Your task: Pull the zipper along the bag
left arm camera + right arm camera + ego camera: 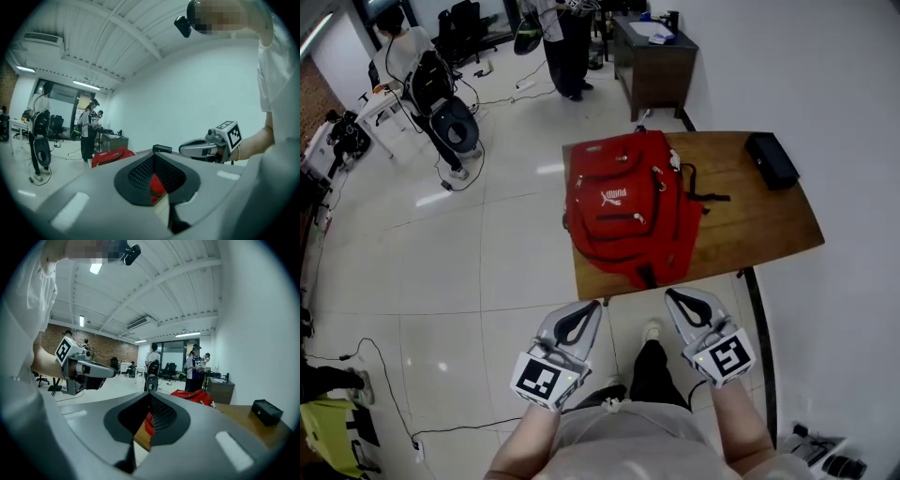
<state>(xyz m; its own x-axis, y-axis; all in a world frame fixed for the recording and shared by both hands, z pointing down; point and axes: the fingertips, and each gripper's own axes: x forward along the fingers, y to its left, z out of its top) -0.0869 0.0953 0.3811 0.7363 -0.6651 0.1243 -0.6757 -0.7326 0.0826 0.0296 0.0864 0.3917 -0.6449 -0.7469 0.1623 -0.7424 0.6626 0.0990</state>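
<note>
Both pairs of my jaws are closed on nothing (left gripper (598, 304), right gripper (669, 293)); the red bag (623, 211) lies ahead on the table (769, 225), lengthwise away, between them.

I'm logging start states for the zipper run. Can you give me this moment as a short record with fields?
Bag: red fabric backpack, lying flat on the brown wooden table
Also on table: black rectangular box, far right corner
Left gripper: shut, empty, short of the table
Right gripper: shut, empty, short of the table
</note>
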